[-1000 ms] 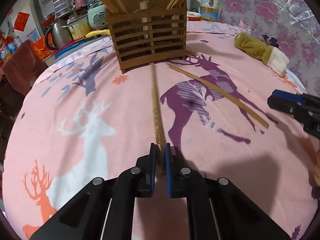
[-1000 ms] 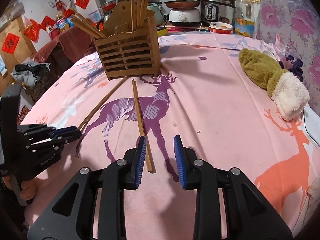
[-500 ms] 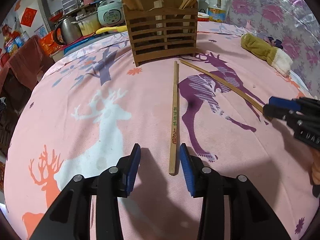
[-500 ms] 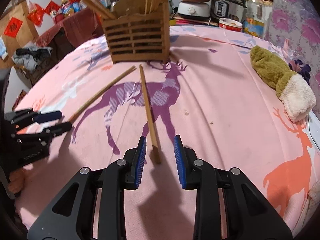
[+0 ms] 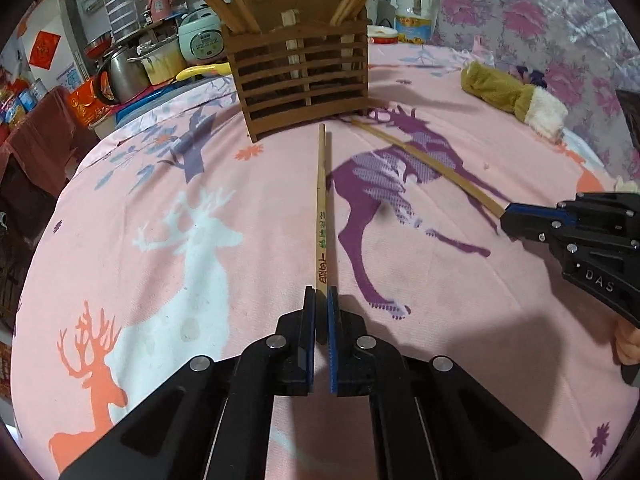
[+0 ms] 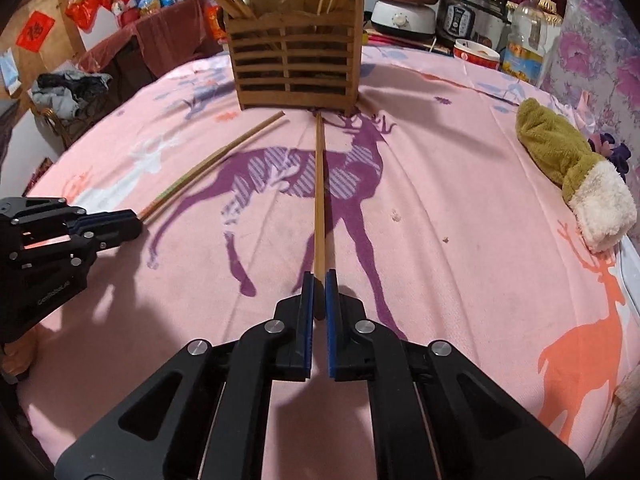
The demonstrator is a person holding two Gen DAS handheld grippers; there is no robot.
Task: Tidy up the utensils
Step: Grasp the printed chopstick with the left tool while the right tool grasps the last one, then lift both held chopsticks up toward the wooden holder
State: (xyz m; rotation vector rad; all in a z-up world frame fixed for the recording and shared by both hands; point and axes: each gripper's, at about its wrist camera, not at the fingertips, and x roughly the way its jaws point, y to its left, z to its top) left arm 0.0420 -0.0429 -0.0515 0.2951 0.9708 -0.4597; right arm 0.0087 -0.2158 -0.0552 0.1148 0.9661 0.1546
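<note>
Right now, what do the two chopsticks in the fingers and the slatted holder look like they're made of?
Printed chopstick: pale bamboo or wood, matte, green and red printing. Plain chopstick: similar tan, unlacquered. Holder: darker brown wood slats, worn and dull rather than varnished.

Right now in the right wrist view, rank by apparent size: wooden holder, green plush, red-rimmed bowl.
1. Wooden holder
2. Green plush, nearer the camera, so the gap is unsure
3. Red-rimmed bowl, farthest back
</note>
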